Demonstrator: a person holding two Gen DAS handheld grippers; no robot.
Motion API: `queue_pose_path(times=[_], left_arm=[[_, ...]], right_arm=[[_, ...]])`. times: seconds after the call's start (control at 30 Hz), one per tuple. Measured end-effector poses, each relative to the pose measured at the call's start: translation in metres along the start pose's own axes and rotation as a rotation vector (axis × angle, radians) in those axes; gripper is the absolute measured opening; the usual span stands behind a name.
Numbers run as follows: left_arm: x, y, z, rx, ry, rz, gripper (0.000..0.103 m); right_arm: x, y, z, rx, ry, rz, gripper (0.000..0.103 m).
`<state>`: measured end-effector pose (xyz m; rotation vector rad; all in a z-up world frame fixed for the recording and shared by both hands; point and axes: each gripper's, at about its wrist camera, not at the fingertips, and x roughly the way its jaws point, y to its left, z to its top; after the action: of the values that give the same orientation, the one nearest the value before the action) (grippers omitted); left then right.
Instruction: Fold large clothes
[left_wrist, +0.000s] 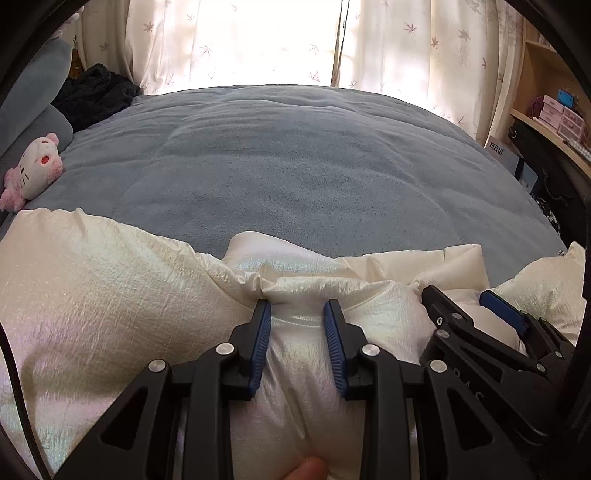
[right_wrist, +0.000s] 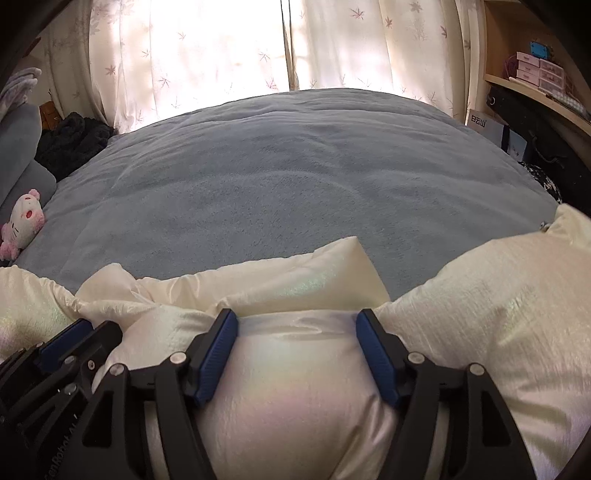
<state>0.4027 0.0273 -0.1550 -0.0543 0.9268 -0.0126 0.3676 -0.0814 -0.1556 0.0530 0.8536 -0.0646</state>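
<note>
Puffy cream jacket (left_wrist: 110, 295), crinkled, pearly sheen, bunched along near edge of grey fleece bed (left_wrist: 295, 166) | left gripper (left_wrist: 297, 306) fingers narrow, pinching a fold | right gripper (right_wrist: 297, 317) fingers wide, padding bulging between them, grip unclear.

A bed (left_wrist: 295, 166) covered by a grey-blue fleece blanket (right_wrist: 288, 192) carried a puffy cream-white jacket (left_wrist: 92, 295) along its near edge, 1 pink-and-white plush toy (left_wrist: 35, 170) at its left side, and a dark knitted garment (left_wrist: 94, 94) at the far left corner.
</note>
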Motion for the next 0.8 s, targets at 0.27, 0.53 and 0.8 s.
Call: queue_pose_path(times=[0.27,0.53,0.8], left_arm=[[-0.005,0.013,-0.001,0.110,0.003,-0.005,0.018],[-0.019,0.059,-0.004,0.142,-0.008,0.055,0.011],[-0.016,0.086,-0.004,0.179,-0.027,0.130,0.011]], right_arm=[[0.002,-0.017,0.002,-0.002,0.024,0.108,0.069],[-0.015,-0.050,0.001,-0.100,0.032,0.209,0.051],[-0.025,-0.135,0.006,-0.067,0.022,0.242,0.006]])
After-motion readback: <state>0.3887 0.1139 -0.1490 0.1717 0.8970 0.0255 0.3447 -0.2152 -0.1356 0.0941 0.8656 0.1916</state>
